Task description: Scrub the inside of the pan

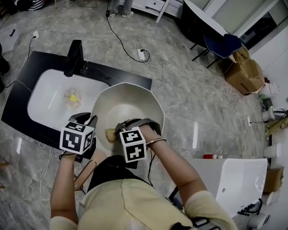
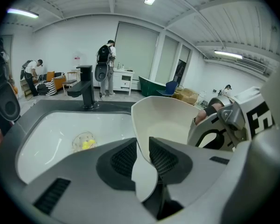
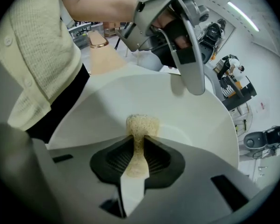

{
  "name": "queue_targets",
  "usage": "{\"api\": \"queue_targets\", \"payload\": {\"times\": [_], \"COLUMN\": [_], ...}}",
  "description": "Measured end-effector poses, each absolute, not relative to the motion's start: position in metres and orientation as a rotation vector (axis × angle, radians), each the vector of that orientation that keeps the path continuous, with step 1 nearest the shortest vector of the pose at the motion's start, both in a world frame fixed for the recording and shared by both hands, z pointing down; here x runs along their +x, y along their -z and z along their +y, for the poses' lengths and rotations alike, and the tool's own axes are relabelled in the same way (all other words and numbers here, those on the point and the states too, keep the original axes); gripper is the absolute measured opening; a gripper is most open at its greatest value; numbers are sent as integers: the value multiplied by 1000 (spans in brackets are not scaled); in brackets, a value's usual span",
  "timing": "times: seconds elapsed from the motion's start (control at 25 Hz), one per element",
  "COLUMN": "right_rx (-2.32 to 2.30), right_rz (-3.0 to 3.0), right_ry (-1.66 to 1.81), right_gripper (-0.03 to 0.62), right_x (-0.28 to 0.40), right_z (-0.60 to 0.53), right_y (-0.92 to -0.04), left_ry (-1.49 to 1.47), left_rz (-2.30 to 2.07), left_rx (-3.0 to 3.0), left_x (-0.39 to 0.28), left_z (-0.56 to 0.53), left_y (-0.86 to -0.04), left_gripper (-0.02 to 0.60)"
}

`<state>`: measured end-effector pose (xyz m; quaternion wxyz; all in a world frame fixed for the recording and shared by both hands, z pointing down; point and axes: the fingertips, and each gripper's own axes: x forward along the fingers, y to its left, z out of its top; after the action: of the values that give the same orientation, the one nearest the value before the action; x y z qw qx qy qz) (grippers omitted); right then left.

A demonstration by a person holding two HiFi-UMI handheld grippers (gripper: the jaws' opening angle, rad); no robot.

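A cream-white angular pan (image 1: 129,104) is held tilted over the black counter, right of the sink. My left gripper (image 1: 88,120) is shut on its near-left rim; in the left gripper view the pan wall (image 2: 172,118) runs between the pads of that gripper (image 2: 143,155). My right gripper (image 1: 118,130) is shut on a tan scrub sponge (image 1: 110,135) at the pan's near edge. In the right gripper view the sponge (image 3: 141,125) sticks out of the gripper (image 3: 139,155) and presses on the pan's inside (image 3: 191,120). The left gripper (image 3: 177,36) shows above the rim there.
A white sink (image 1: 48,97) is set in a black counter (image 1: 19,104), with a black faucet (image 1: 74,56) behind it and a yellow item in the drain strainer (image 1: 72,98). A white cabinet (image 1: 230,181) stands at the right. Cables (image 1: 129,51) cross the floor.
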<state>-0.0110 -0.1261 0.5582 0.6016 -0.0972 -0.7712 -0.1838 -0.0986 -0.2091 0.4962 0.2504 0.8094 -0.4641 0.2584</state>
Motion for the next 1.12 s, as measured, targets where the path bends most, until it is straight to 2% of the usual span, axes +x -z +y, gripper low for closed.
{"api": "queue_targets", "payload": {"times": [0.56,1.12], "right_rx": [-351,-97], "right_rz": [-1577,-1368], "right_ry": [230,323], "right_gripper": [77,77], "right_x": [57,103], "right_z": [-105,-174], "right_y": [-558,-567], "left_ry": [-720,-732], "left_rz": [-1262,-1263], "left_rx": [2206,2208], "left_x": [-98,-97], "left_z": [-209,-209], "left_y": [-495,-495], "left_gripper": [89,89]}}
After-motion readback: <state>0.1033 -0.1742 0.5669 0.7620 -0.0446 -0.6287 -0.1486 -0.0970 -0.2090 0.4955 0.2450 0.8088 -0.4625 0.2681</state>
